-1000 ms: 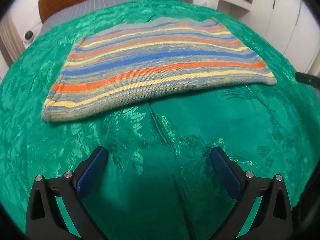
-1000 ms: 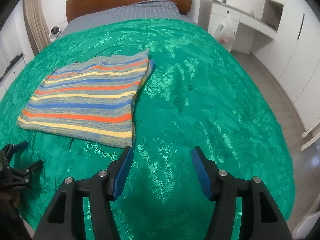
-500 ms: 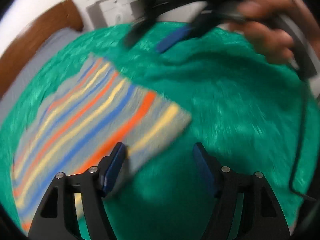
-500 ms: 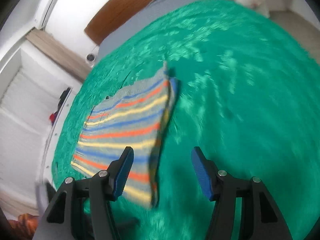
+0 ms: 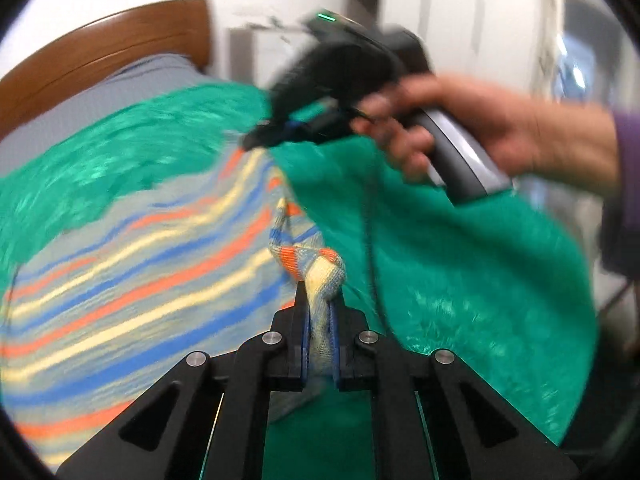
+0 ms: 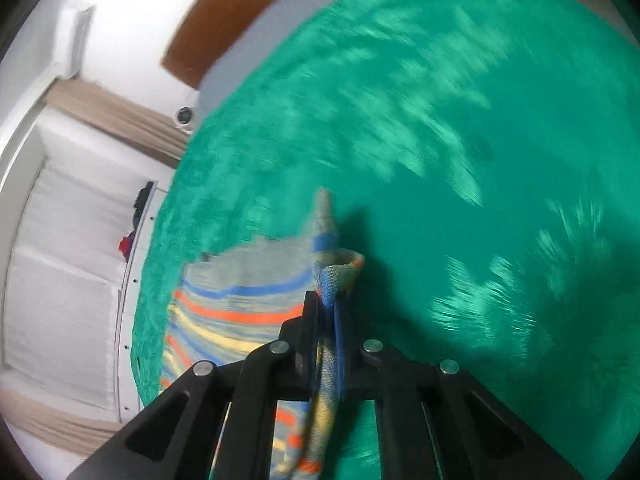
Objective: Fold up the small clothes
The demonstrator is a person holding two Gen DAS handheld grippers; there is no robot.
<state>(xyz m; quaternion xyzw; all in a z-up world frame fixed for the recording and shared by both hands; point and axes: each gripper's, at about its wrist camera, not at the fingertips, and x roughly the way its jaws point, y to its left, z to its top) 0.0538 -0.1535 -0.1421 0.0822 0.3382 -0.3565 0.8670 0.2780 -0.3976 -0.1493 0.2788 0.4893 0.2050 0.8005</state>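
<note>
No legible brand, label or writing anywhere in either view. Striped knit garment (image 5: pixel 132 280) spread on the green bedspread (image 5: pixel 460 272), bands of orange, yellow, blue and grey running across it, ribbed knit texture clear where bunched. Left gripper (image 5: pixel 319 320) clamped on a gathered corner of that garment, yellow and orange folds bulging out just above the closed jaws, blue pads pressing the cloth from both sides, the rest of the fabric trailing left and away across the bed. Right gripper (image 6: pixel 326 320) likewise closed on the garment's edge, a blue-and-grey fold with an orange rim curling up just beyond the jaws, a strip of striped knit hanging down between the black arms toward the camera. From the left wrist view, right gripper seen farther up the bed as a blurred black body with a small green light, held by a bare hand (image 5: pixel 480 132) with a purple sleeve at the wrist, its tips at the garment's far corner. Bedspread shiny, satin-like, with a woven leafy pattern, much smeared by motion. Wooden headboard (image 5: pixel 104 52) curved and brown behind a grey sheet (image 5: pixel 100 108); beige curtains (image 6: pixel 116 116) and white wall at the left of the right wrist view.
</note>
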